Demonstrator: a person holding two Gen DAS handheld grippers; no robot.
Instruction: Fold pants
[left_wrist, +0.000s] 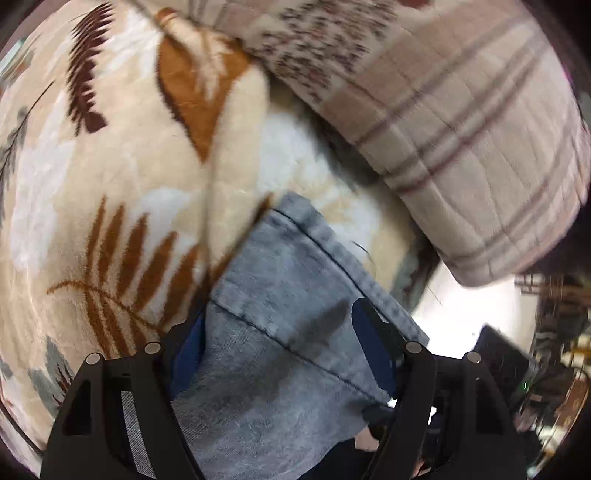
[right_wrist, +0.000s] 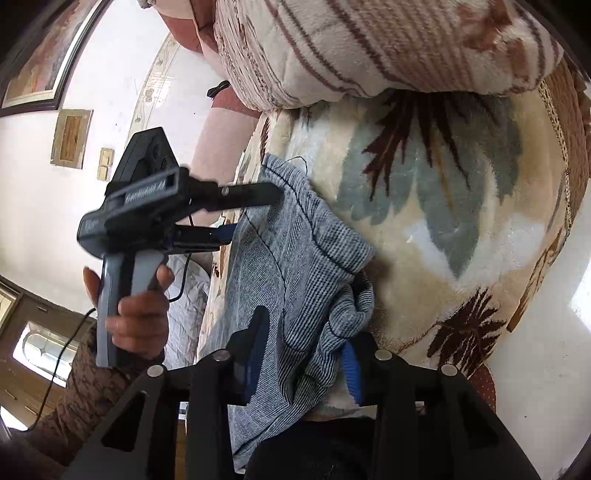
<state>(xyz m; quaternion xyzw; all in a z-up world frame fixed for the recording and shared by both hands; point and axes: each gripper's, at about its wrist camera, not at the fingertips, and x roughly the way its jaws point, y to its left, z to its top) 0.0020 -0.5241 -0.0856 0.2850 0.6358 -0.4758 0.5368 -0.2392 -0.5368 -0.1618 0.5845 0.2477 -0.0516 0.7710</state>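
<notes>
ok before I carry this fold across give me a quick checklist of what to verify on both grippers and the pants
1. Left hand-held gripper has the pants: cloth lies between its fingers; whether it is clamped, cannot tell.
2. Right hand-held gripper has cloth: fabric is bunched between its fingers; clamped or not, cannot tell.
3. Hem flat in the left grip: ok, the stitched edge runs straight.
4. Fabric smooth at the right grip: not ok, it is crumpled.
5. Room on the leaf-print blanket: ok beside the pants.
6. Striped quilt out of the way: cannot tell, it lies close behind.
</notes>
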